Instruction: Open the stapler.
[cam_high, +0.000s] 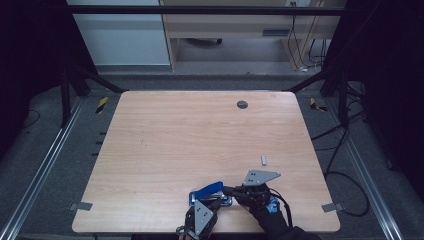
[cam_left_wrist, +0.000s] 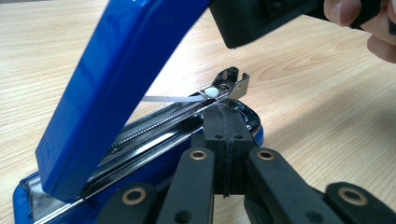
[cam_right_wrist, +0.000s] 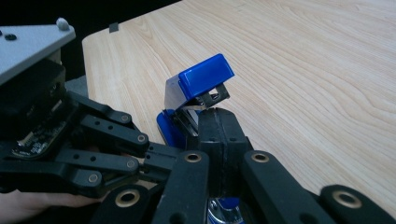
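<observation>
Near the tabletop (cam_high: 150, 150) front edge, both closed hand-held grippers (left (cam_left_wrist: 226, 140), right (cam_right_wrist: 219, 140)) touch the open stapler (cam_high: 207, 192), lying lengthwise between them, left nearer.

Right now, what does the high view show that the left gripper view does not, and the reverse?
High view alone: the whole table, a small grey block lying beyond the grippers, a dark round hole near the far edge, and the floor with cables.

Left gripper view alone: the stapler's open magazine with its spring, a thin metal strip sticking out, and a white pusher at the front.

Both: the blue stapler with its lid raised, the shut left gripper against it, and the right gripper close by.
</observation>
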